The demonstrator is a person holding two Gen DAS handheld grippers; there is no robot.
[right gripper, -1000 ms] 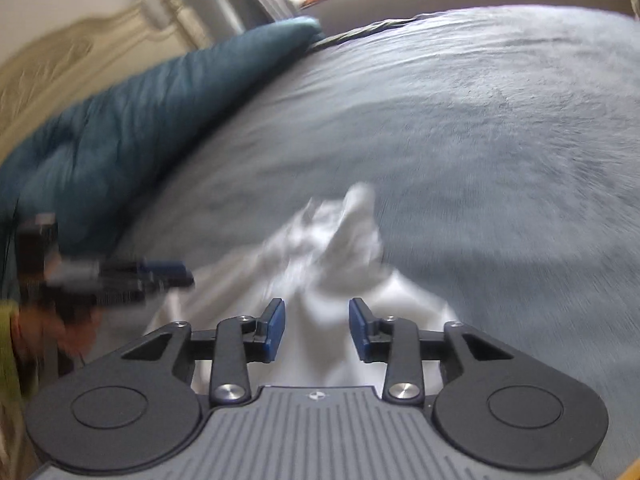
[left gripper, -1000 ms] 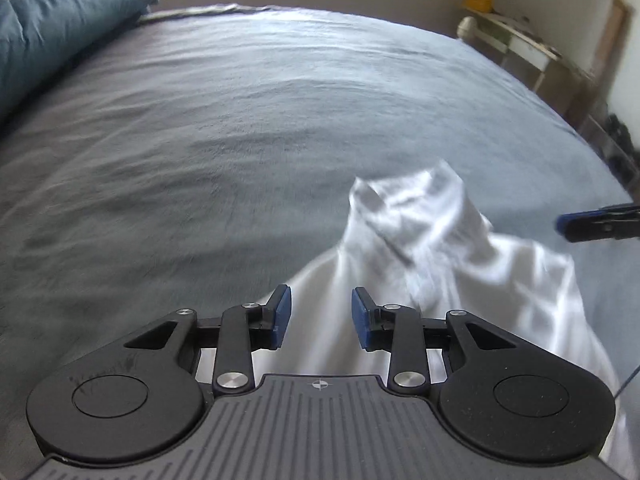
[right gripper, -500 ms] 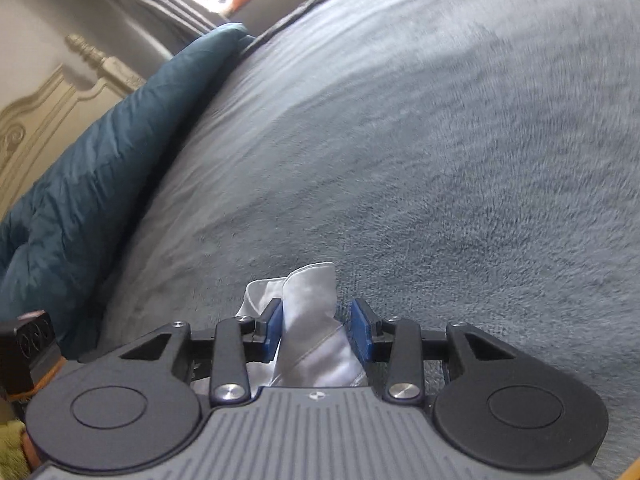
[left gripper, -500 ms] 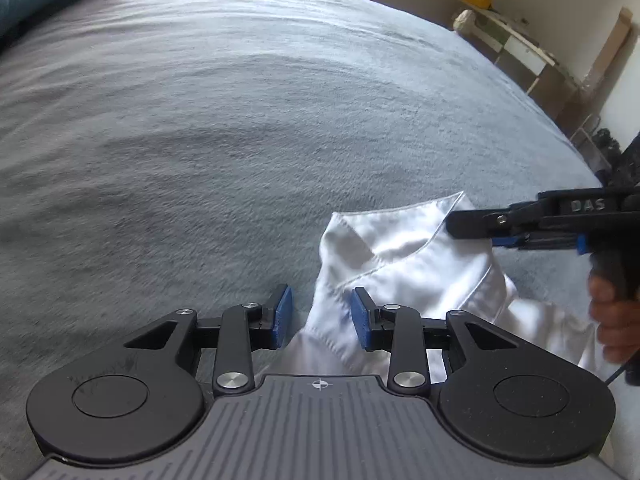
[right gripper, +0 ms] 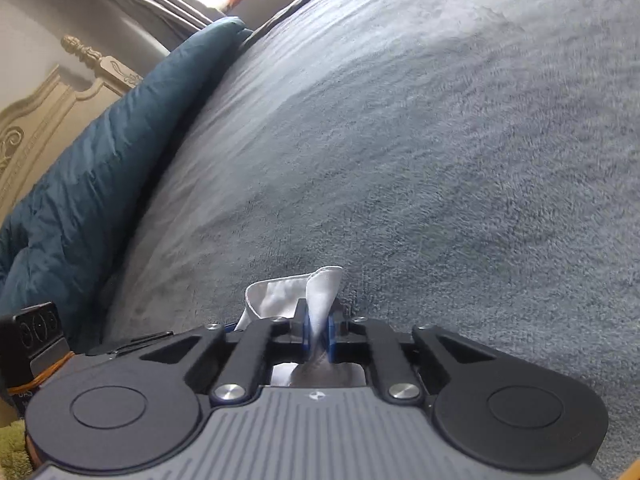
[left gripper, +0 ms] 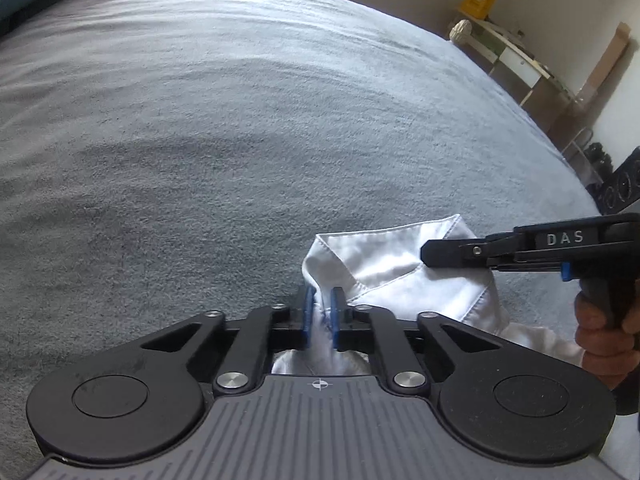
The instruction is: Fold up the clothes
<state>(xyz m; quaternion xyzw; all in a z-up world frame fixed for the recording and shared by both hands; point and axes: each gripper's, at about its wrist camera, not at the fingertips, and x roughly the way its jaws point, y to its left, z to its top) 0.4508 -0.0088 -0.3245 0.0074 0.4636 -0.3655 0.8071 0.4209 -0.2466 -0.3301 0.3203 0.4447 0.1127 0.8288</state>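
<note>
Left tool (left gripper: 320, 312): wide before, jaws now closing, pinching white shirt (left gripper: 400, 268) at collar edge. Right tool (right gripper: 318, 330): same change, closing on collar fold. Shirt low on grey bed (left gripper: 240, 140), flatter than one second ago.

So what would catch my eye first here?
A crumpled white cotton shirt lies at the near edge of a wide grey fleece bedspread. The left hand-held gripper and the right hand-held gripper are each closing on its fabric. A teal quilted duvet lies heaped by the headboard.
</note>
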